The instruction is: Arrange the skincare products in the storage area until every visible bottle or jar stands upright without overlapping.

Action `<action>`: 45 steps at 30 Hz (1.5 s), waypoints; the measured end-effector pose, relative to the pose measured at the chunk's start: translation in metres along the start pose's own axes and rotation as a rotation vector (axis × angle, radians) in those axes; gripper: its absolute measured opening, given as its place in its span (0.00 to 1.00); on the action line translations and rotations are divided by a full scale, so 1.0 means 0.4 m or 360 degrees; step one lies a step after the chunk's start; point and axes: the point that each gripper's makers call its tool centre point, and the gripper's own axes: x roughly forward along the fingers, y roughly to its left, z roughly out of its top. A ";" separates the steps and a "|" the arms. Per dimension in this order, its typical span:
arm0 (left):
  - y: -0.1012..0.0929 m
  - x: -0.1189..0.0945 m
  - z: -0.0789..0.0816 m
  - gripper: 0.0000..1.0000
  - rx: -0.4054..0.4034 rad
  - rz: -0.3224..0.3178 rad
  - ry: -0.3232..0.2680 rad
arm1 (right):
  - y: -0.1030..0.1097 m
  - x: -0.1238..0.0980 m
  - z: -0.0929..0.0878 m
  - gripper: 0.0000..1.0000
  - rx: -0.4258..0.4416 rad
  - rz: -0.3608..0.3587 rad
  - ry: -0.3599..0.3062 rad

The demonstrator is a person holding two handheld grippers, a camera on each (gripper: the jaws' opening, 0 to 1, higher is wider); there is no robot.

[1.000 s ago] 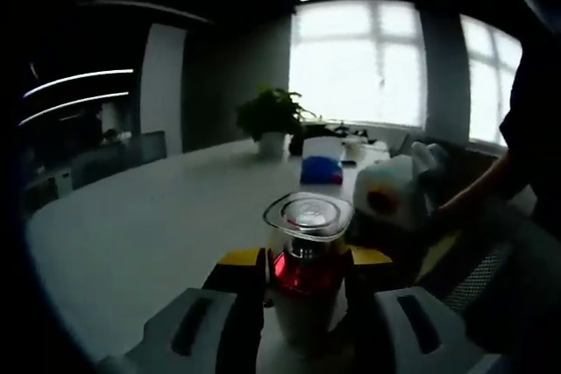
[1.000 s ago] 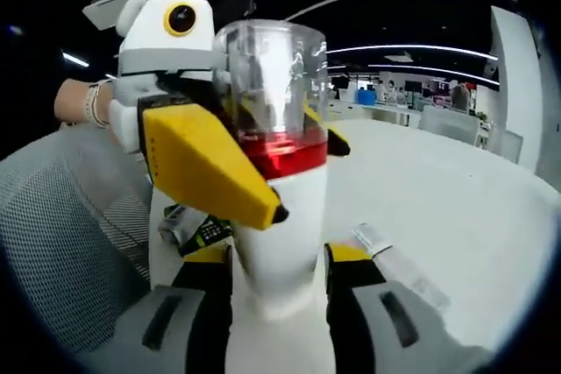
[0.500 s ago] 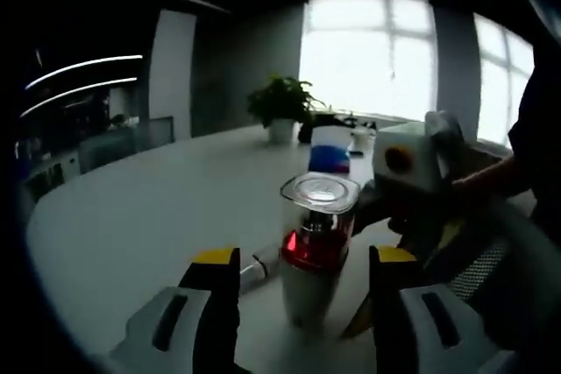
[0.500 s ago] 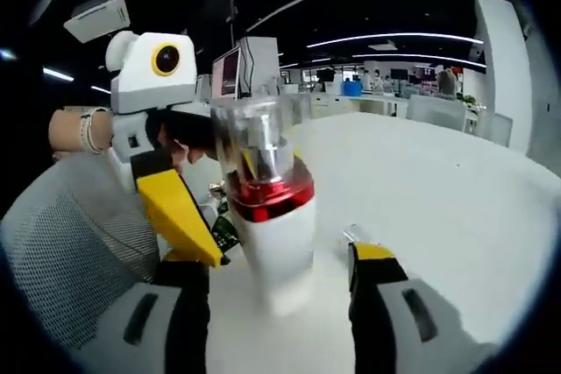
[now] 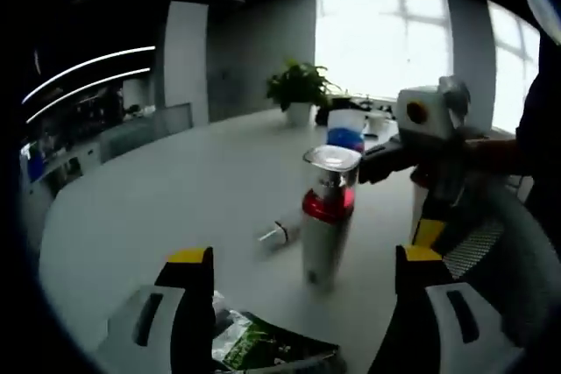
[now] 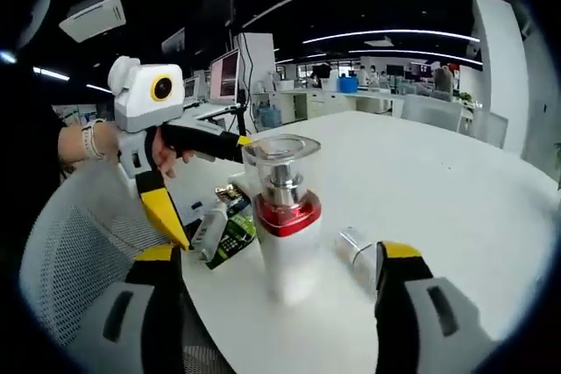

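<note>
A white bottle [image 5: 326,225] with a red band and a clear cap stands upright on the white table [image 5: 166,181], free of both grippers. My left gripper [image 5: 302,256] is open, its yellow-tipped jaws wide apart short of the bottle. A small tube [image 5: 279,234] lies on its side beside the bottle. A green packet [image 5: 267,348] lies low between the left jaws. In the right gripper view the same bottle [image 6: 285,234] stands between and beyond my open right gripper [image 6: 279,253]. The lying tube [image 6: 353,245] and green packet [image 6: 228,227] flank it. The left gripper [image 6: 166,208] hangs at the left.
A potted plant [image 5: 298,89] and a blue-and-white container [image 5: 344,131] stand at the table's far side. A grey mesh chair [image 6: 66,256] sits at the table edge by the person's hand [image 6: 162,151]. The right gripper [image 5: 429,129] hangs at the right of the left gripper view.
Both grippers have let go of the bottle, opened wide and drawn back. The bottle now stands alone on the table. The packet has come into the left gripper view.
</note>
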 end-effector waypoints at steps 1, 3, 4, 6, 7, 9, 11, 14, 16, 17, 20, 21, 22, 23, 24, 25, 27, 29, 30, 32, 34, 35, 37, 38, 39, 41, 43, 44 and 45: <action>0.003 -0.008 -0.003 0.87 -0.0006 0.0014 0.0003 | 0.003 -0.004 0.004 0.95 -0.0005 0.0001 0.0005; 0.007 -0.025 -0.008 0.88 -0.0010 0.0038 0.0011 | 0.007 -0.009 0.010 0.96 -0.0014 -0.0001 0.0004; 0.009 -0.034 -0.010 0.89 -0.0010 0.0051 0.0014 | 0.009 -0.013 0.016 0.97 -0.0014 -0.0002 -0.0004; 0.010 -0.046 -0.009 0.90 0.0005 0.0067 0.0006 | 0.015 -0.019 0.027 0.97 -0.0017 -0.0001 -0.0021; 0.011 -0.054 -0.010 0.91 0.0002 0.0072 0.0009 | 0.016 -0.020 0.029 0.98 -0.0017 -0.0001 -0.0023; 0.018 -0.063 -0.011 0.95 -0.0028 0.0108 0.0007 | 0.020 -0.025 0.036 0.99 -0.0034 -0.0007 -0.0025; 0.021 -0.077 -0.012 0.97 -0.0042 0.0133 0.0002 | 0.016 -0.032 0.043 0.99 -0.0064 -0.0045 -0.0022; 0.018 -0.090 -0.014 0.97 -0.0044 0.0159 0.0003 | 0.023 -0.044 0.061 0.99 -0.0063 -0.0030 -0.0038; 0.015 -0.101 -0.014 0.97 -0.0043 0.0180 -0.0003 | 0.028 -0.049 0.069 0.99 -0.0074 -0.0026 -0.0047; 0.014 -0.105 -0.015 0.97 -0.0049 0.0186 -0.0003 | 0.029 -0.051 0.072 0.99 -0.0083 -0.0025 -0.0045; 0.012 -0.121 -0.028 0.97 -0.0071 0.0207 0.0017 | 0.034 -0.062 0.080 0.99 -0.0098 -0.0028 -0.0039; 0.014 -0.126 -0.033 0.97 -0.0063 0.0223 0.0028 | 0.038 -0.065 0.083 0.99 -0.0093 -0.0016 -0.0044; 0.017 -0.136 -0.040 0.97 -0.0049 0.0243 0.0048 | 0.042 -0.068 0.084 0.99 -0.0079 0.0000 -0.0041; 0.020 -0.142 -0.043 0.97 -0.0038 0.0254 0.0058 | 0.041 -0.070 0.085 0.99 -0.0078 -0.0003 -0.0039; 0.027 -0.153 -0.050 0.97 -0.0021 0.0282 0.0088 | 0.041 -0.072 0.085 0.99 -0.0097 -0.0009 -0.0039; 0.036 -0.162 -0.054 0.97 -0.0015 0.0313 0.0107 | 0.041 -0.074 0.084 0.99 -0.0107 -0.0008 -0.0033; 0.052 -0.180 -0.062 0.97 0.0015 0.0350 0.0140 | 0.041 -0.080 0.086 0.99 -0.0116 -0.0009 -0.0027; 0.063 -0.194 -0.065 0.97 0.0026 0.0366 0.0154 | 0.046 -0.084 0.088 0.99 -0.0102 0.0008 -0.0027; 0.073 -0.203 -0.066 0.97 0.0028 0.0380 0.0161 | 0.046 -0.085 0.089 0.99 -0.0082 0.0003 -0.0027; 0.092 -0.214 -0.069 0.97 0.0048 0.0399 0.0177 | 0.050 -0.087 0.093 0.99 -0.0093 0.0007 -0.0043; 0.112 -0.219 -0.074 0.97 0.0069 0.0404 0.0202 | 0.054 -0.088 0.092 0.99 -0.0122 0.0000 -0.0031; 0.119 -0.221 -0.078 0.97 0.0064 0.0403 0.0223 | 0.055 -0.089 0.090 0.99 -0.0137 -0.0003 -0.0020; 0.128 -0.225 -0.072 0.97 0.0059 0.0394 0.0229 | 0.060 -0.091 0.084 0.99 -0.0144 -0.0007 0.0017; 0.133 -0.225 -0.068 0.97 0.0064 0.0386 0.0220 | 0.062 -0.092 0.082 0.99 -0.0149 -0.0013 0.0030; 0.139 -0.224 -0.066 0.97 0.0062 0.0381 0.0215 | 0.064 -0.093 0.079 0.99 -0.0157 -0.0019 0.0045; 0.159 -0.217 -0.069 0.97 0.0055 0.0353 0.0217 | 0.069 -0.098 0.077 0.99 -0.0195 -0.0057 0.0059; 0.179 -0.212 -0.081 0.97 0.0091 0.0328 0.0257 | 0.072 -0.099 0.078 0.99 -0.0207 -0.0078 0.0066; 0.187 -0.212 -0.088 0.97 0.0124 0.0321 0.0288 | 0.074 -0.100 0.078 0.99 -0.0202 -0.0093 0.0075; 0.197 -0.214 -0.099 0.97 0.0173 0.0317 0.0336 | 0.075 -0.099 0.078 0.99 -0.0195 -0.0101 0.0081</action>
